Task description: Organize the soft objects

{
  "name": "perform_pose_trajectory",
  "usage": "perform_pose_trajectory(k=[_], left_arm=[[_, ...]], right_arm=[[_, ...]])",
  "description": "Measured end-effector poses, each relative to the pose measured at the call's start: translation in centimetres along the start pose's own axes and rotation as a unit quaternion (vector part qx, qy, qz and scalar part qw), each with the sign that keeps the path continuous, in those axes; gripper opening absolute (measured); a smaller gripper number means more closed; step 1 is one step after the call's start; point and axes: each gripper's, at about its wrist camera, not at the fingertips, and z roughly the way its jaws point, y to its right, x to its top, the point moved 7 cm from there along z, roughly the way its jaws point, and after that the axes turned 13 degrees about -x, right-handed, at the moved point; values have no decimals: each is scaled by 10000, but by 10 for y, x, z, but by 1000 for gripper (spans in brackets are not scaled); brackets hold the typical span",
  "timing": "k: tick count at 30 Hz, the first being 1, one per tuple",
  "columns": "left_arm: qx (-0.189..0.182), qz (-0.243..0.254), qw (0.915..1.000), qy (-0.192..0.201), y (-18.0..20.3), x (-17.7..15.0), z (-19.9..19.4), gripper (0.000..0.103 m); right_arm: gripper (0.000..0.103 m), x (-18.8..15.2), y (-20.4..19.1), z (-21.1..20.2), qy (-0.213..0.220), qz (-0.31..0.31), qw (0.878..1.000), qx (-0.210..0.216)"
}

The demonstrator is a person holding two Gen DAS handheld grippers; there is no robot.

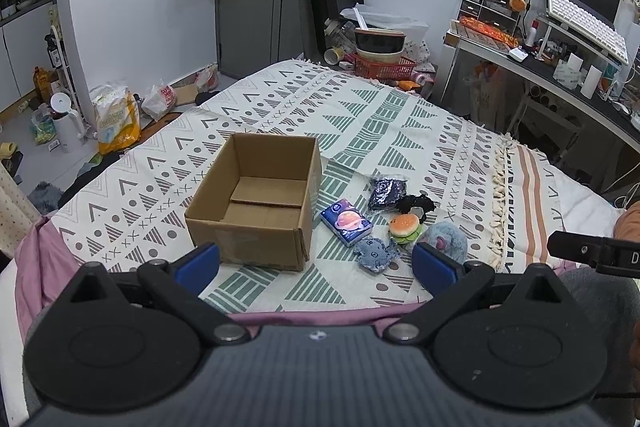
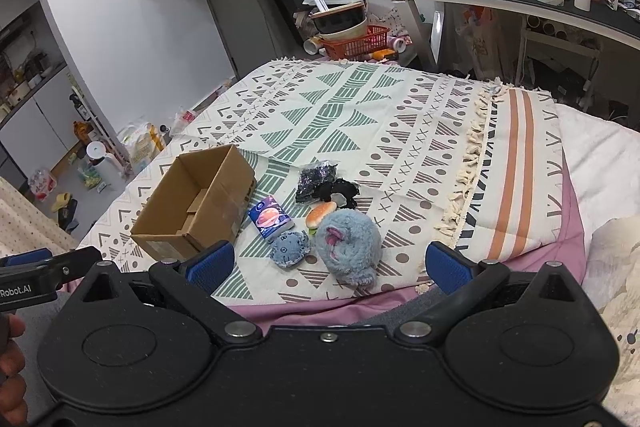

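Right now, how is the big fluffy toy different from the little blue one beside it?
The fluffy toy looks much bigger than the little blue toy. The fluffy toy has long shaggy grey-blue fur with a pink patch; the little blue toy looks smooth, with dark eyes and dots. The fluffy toy is rounded and lumpy; the little blue toy lies flatter. Both are bluish, lie on the blanket outside the box, and neither is held.

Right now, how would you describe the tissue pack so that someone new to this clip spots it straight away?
Find the open cardboard box on the patterned bedspread. Just to its right, at the near edge of a cluster of soft toys, lies the tissue pack. It is the only flat, rectangular item there, blue with a ringed pink planet printed on it, while its neighbours are plush or dark and crumpled.
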Motion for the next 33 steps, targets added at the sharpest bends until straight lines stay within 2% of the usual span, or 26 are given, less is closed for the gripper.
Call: perform_pose_trajectory(k=[33], left_arm=[[17, -55, 10000, -32, 11, -3, 0, 102]], right_arm=[[103, 3, -1, -5, 70, -46, 10000, 23]])
